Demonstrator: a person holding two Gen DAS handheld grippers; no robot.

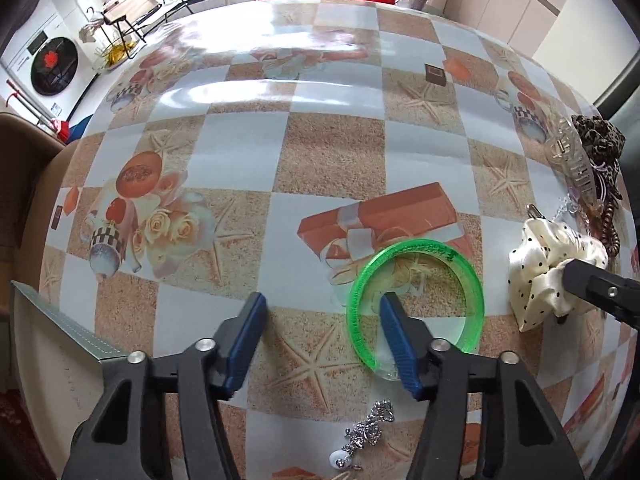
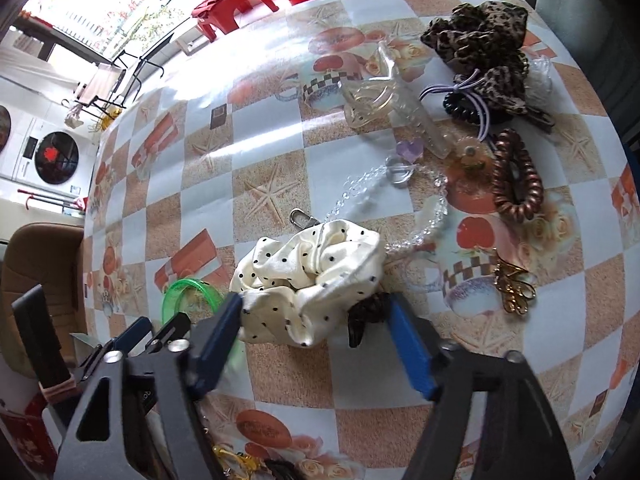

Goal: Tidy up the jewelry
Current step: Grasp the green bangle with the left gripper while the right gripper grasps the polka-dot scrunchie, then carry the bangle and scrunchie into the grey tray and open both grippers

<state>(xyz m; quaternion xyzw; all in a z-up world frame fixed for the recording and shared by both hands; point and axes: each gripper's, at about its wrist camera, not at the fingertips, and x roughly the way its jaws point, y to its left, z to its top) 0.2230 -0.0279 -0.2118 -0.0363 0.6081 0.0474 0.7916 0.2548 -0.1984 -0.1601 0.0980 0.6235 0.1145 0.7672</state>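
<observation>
Left gripper (image 1: 322,308) jaws stand apart; its right finger (image 1: 400,340) sits inside the green bangle (image 1: 416,300), its left finger well outside, so the bangle's near-left rim lies between them. Pads not visibly pressing on it. The bangle lies flat on the table (image 1: 320,140), toward the near edge, just left of the cream polka-dot scrunchie (image 2: 308,280).

Right gripper (image 2: 316,312) also apart, straddling the scrunchie: left pad touching or nearly touching its cloth, right pad beside a dark clip (image 2: 366,316) tucked under the scrunchie's right side. Cannot tell if it is squeezing yet; reads as not clamped.

Handling, my guess:
- Bangle: rigid clear plastic, light, smooth, likely slippery on the glossy cloth. Pinch across the rim wall, 1 finger inside, 1 outside, as now set up. May skate or tip if the pads close off-centre.
- Scrunchie: soft satin, very light, compresses a lot, slick. Take the bunched middle, close well in. The clip may come along with it.

Other jewelry is piled toward the far right corner: leopard scrunchie (image 2: 476,32), clear claw clip (image 2: 372,100), brown coil tie (image 2: 516,176), bead chain (image 2: 360,188), gold piece (image 2: 514,284). A silver chain (image 1: 368,432) lies by the near edge, under the left gripper.
</observation>
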